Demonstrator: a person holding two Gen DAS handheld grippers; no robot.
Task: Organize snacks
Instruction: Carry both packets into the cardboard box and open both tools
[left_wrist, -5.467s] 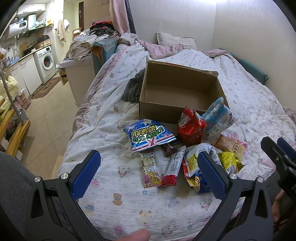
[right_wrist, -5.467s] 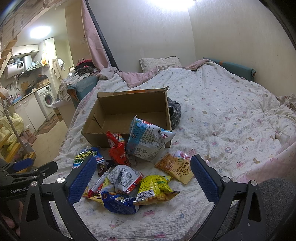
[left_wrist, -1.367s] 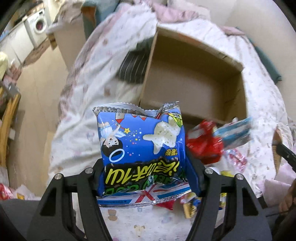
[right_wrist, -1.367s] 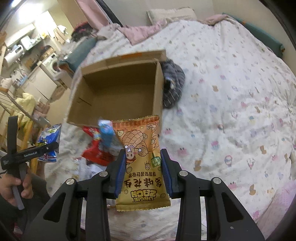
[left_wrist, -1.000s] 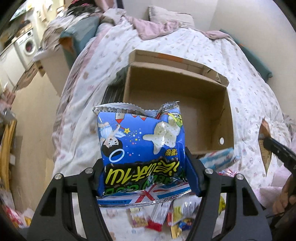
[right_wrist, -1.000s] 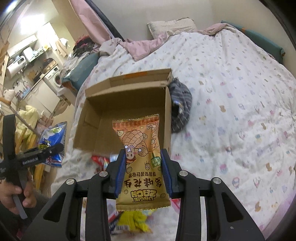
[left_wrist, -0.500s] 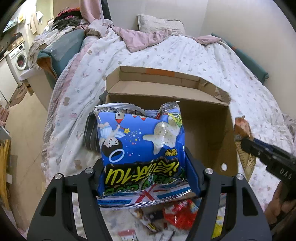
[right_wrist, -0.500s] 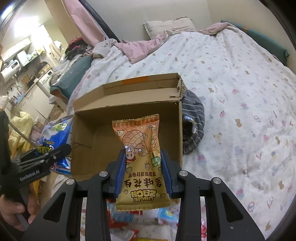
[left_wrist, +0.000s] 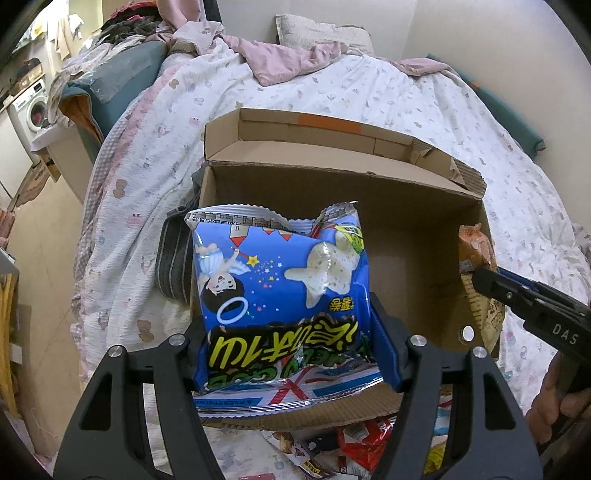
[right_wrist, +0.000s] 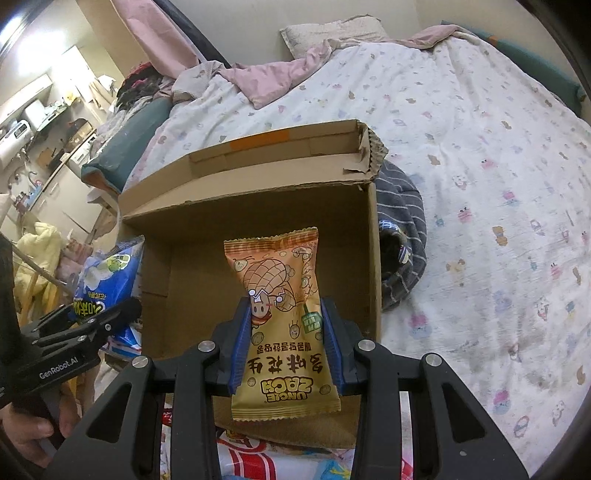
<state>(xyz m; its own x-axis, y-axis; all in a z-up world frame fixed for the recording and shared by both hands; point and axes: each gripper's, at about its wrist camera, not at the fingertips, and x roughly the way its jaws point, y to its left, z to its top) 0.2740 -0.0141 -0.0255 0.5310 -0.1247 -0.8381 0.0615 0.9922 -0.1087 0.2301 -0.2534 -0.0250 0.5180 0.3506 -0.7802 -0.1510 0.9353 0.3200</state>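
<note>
**Kid:** What are your two tools doing right now?

**Helper:** Your left tool (left_wrist: 291, 354) is squeezed tight on the blue snack bag (left_wrist: 280, 291). Your right tool (right_wrist: 286, 343) is squeezed tight on the orange peanut bag (right_wrist: 280, 317). Both bags hang in the air over the near edge of the cardboard box (right_wrist: 266, 206). The box sits on the bed (right_wrist: 480, 147), and I can see no snacks inside it.

**Kid:** So which step is this?

**Helper:** I think you are at the "put it in" step. You picked up two snacks, and now they wait above the box.

**Kid:** What should you do next?

**Helper:** Move each bag a bit further in, past the near wall. Go low, then let your tools open so the bags drop flat on the box floor. Keep your two tools apart so they don't bump.

**Kid:** What changed from a few seconds ago?

**Helper:** Back then your tools were wide open and held nothing. These two bags lay in the snack pile (left_wrist: 354, 450) in front of the box. Now you hold one each, and the box looks much closer.
</note>
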